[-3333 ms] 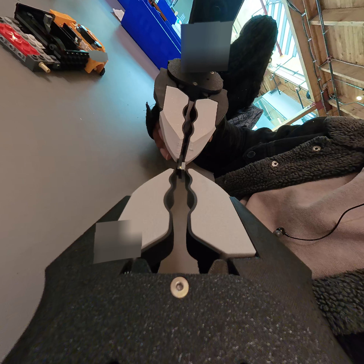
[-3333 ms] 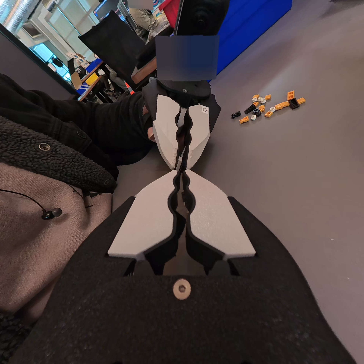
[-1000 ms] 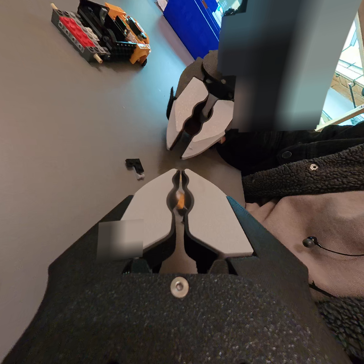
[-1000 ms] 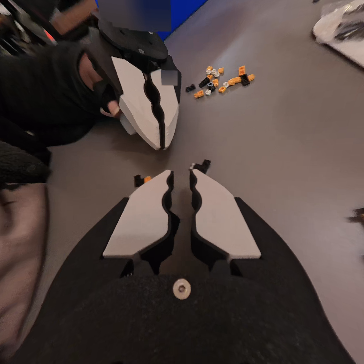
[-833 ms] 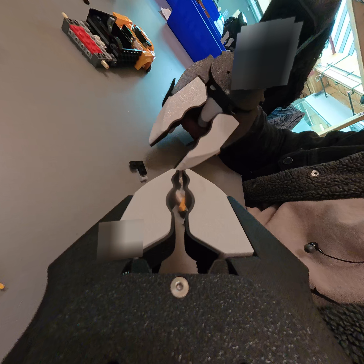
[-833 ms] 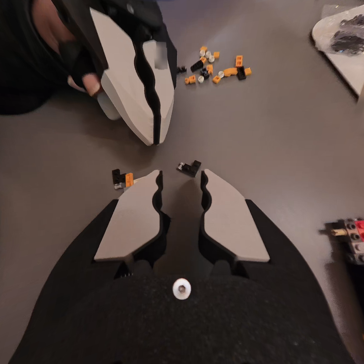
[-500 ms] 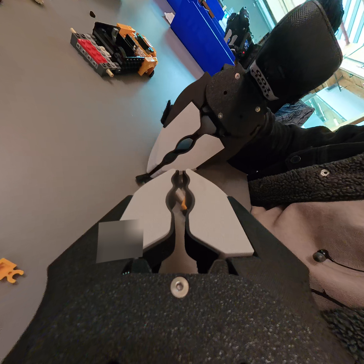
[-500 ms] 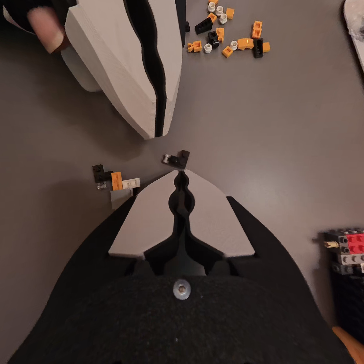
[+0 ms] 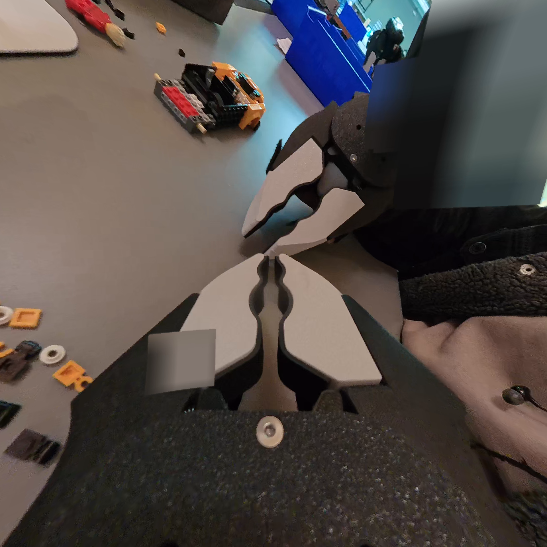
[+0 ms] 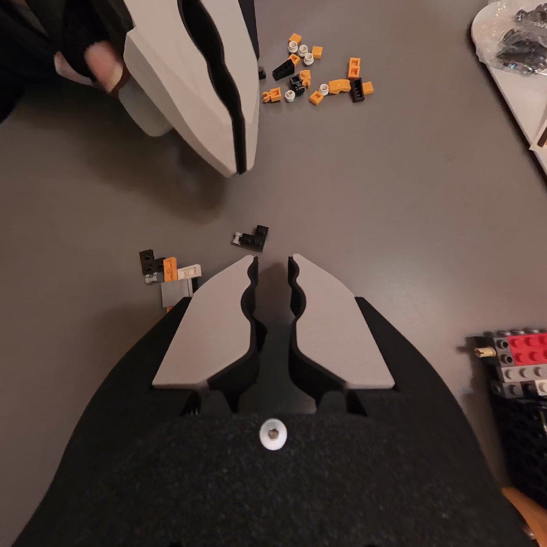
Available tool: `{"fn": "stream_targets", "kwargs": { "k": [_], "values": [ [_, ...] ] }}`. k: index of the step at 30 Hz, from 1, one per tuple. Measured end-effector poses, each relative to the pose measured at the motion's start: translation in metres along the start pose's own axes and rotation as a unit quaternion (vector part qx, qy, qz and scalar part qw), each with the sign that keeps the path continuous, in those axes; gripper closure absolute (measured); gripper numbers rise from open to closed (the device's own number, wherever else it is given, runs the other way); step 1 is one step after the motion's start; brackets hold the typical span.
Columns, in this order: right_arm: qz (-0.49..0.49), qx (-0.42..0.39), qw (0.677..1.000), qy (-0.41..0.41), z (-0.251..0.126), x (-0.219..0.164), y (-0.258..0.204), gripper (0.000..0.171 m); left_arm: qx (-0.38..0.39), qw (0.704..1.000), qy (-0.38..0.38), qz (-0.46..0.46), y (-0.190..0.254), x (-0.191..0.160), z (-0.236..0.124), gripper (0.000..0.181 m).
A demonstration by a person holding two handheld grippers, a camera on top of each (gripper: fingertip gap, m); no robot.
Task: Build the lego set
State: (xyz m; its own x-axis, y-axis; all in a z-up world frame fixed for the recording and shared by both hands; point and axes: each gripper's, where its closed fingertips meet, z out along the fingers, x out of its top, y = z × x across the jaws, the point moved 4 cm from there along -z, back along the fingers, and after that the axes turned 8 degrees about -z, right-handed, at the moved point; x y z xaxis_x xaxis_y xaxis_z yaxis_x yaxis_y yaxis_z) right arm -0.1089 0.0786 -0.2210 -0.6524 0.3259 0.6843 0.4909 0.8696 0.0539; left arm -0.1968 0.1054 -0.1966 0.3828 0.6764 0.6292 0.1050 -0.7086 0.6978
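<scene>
Right gripper [image 10: 272, 259] hangs low over the grey table [image 10: 384, 192] with its jaws parted and empty, lined up on a black L-shaped piece [image 10: 252, 238] lying just ahead of the fingertips, probably the next pick. Just left of those fingers sits a small cluster [image 10: 170, 273] of black, orange, white and grey parts, set close by, seemingly for quick reach. To the near right, the half-built car [image 10: 516, 376] waits, red and grey studs up. Farther ahead, the left gripper [image 10: 241, 171] points down at the table, jaws nearly closed; whether it holds anything cannot be told. Beyond it, about 20 loose bricks [image 10: 318, 75] in orange, white and black lie scattered. A bag [image 10: 521, 50] of dark parts rests on a white tray at far right.
</scene>
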Motion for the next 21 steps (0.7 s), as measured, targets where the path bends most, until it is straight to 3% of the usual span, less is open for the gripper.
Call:
{"fn": "stream_targets", "kwargs": {
  "k": [11, 15, 19, 21],
  "values": [
    [-0.025, 0.034, 0.998, -0.049, 0.017, 0.011, -0.013, 0.144, 0.031, 1.0, 0.002, 0.001, -0.008, 0.001, -0.003, 0.178],
    [-0.036, 0.014, 0.997, -0.073, 0.022, 0.014, -0.012, 0.148, 0.034, 0.999, -0.006, 0.008, -0.008, -0.001, -0.002, 0.177],
    [-0.023, 0.015, 0.997, 0.069, -0.002, 0.035, -0.006, 0.148, 0.021, 1.0, 0.002, 0.002, -0.005, 0.001, -0.004, 0.177],
    [-0.042, 0.005, 0.985, 0.169, -0.026, 0.048, -0.004, 0.148, -0.034, 0.999, 0.03, -0.027, 0.004, 0.007, -0.006, 0.175]
  ]
}}
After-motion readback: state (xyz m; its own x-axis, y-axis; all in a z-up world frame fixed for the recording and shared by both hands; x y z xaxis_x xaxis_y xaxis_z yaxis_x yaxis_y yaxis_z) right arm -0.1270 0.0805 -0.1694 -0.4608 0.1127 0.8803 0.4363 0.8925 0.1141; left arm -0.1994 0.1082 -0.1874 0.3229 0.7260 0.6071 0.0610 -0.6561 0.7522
